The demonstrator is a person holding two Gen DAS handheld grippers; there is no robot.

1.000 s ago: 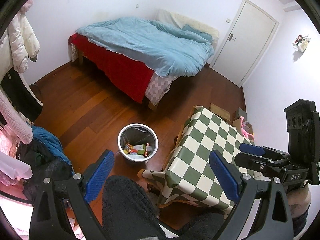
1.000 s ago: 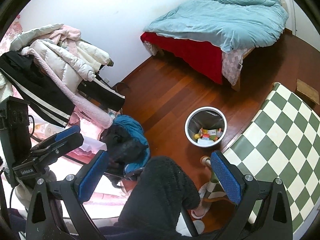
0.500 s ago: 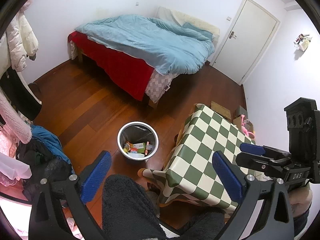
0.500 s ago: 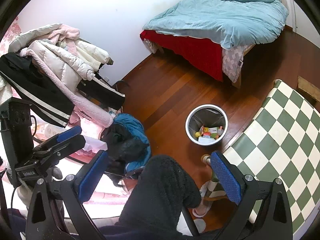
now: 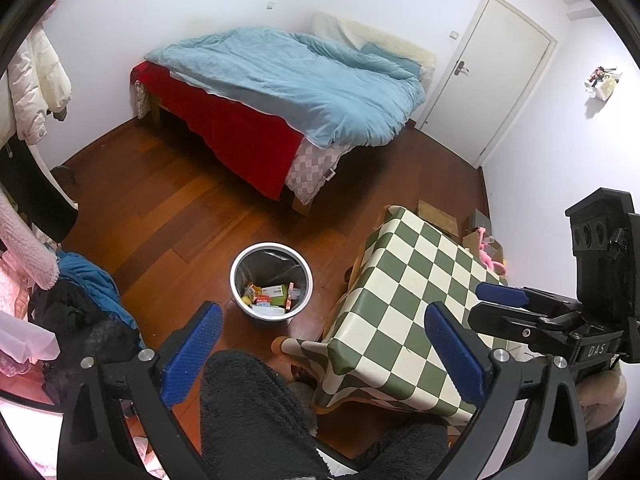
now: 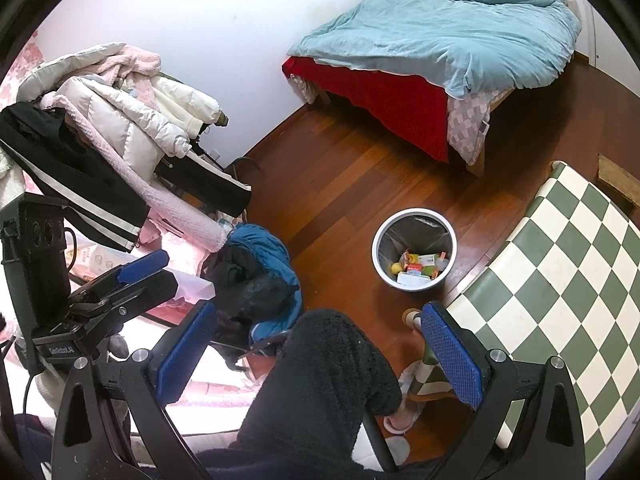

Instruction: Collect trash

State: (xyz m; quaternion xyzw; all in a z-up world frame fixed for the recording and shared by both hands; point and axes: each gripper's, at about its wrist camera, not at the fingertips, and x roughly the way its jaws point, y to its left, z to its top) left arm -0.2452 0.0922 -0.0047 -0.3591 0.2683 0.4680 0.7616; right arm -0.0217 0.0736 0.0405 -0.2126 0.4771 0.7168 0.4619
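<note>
Left wrist view. The left gripper [image 5: 320, 344] is hanging at the bottom of the frame with its blue-padded fingers [image 5: 192, 354] spread wide and nothing between them. The waste bin [image 5: 271, 249], a round white-rimmed pail, is sitting on the wooden floor [image 5: 160, 216] just above the gap between the pads, left of centre; packets and wrappers [image 5: 272, 298] are lying in its bottom. A dark fleece-clad knee [image 5: 248, 404] is filling the space between the fingers below the bin. The checkered table [image 5: 408, 312] is occupying the lower right, its near corner close beside the bin. The right gripper [image 5: 500, 306] is showing at the right edge over the table, also unclosed and empty. Bare floor is lying open between the bin and the bed [image 5: 280, 92] in the upper centre.

Right wrist view. The right gripper [image 6: 316, 356] is standing with pads apart, gripping nothing. The bin [image 6: 414, 216] is sitting above the right-hand pad, right of centre, between the table edge [image 6: 560, 264] and a heap of clothes [image 6: 256, 272] at centre left. The left gripper [image 6: 146, 276] is appearing at the left edge. Open floor [image 6: 340, 184] is running from the bin toward the bed [image 6: 440, 32] at upper right.
</note>
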